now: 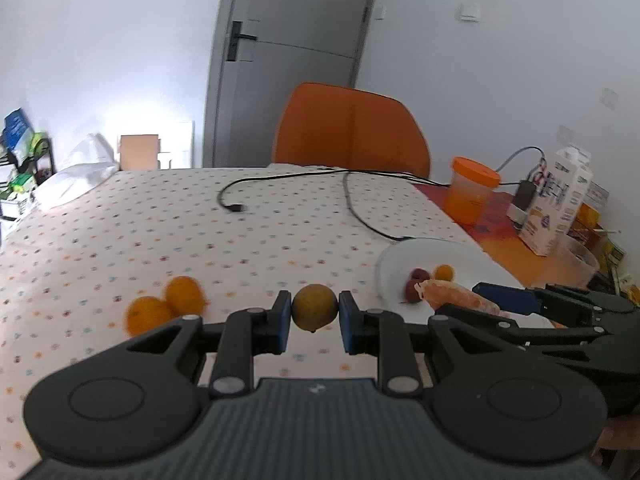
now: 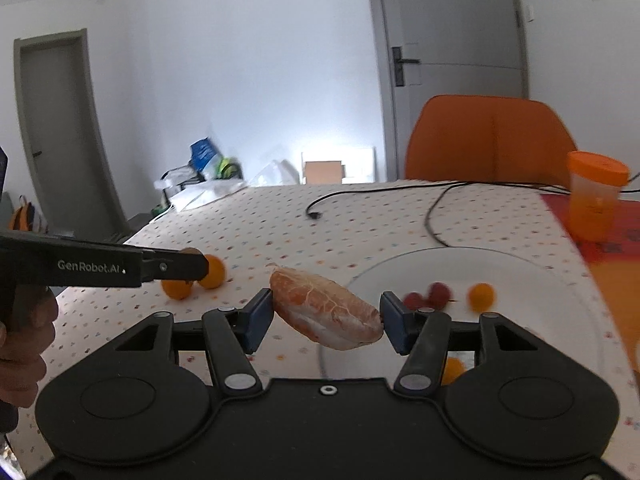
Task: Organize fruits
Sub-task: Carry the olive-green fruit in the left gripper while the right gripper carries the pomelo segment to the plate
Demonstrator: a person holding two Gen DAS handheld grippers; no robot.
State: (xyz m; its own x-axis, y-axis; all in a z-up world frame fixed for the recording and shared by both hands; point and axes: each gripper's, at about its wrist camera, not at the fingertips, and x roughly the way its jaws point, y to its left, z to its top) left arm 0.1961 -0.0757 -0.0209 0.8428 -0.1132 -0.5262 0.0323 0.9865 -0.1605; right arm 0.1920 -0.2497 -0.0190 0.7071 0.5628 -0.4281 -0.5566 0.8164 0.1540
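A dotted cloth covers the tabletop [image 1: 160, 216], with an orange chair [image 1: 352, 128] pushed in at its far side and a black cable [image 1: 280, 184] trailing across the cloth. Toward the right sits a white plate [image 2: 520, 280], holding a few dark red fruits [image 2: 438, 292] and a small orange one [image 2: 481, 296]. An orange-lidded cup [image 1: 472, 192] and a milk carton [image 1: 560, 200] stand further right on a red mat. The right gripper [image 2: 326, 316] is clamped on a peeled citrus segment [image 2: 326, 310], held in the air at the near left edge of the plate. The left gripper [image 1: 315, 312] pinches a yellowish-green lemon [image 1: 315, 307] between its blue pads, raised above the cloth. Just left of it two oranges [image 1: 168, 306] lie touching on the tabletop.
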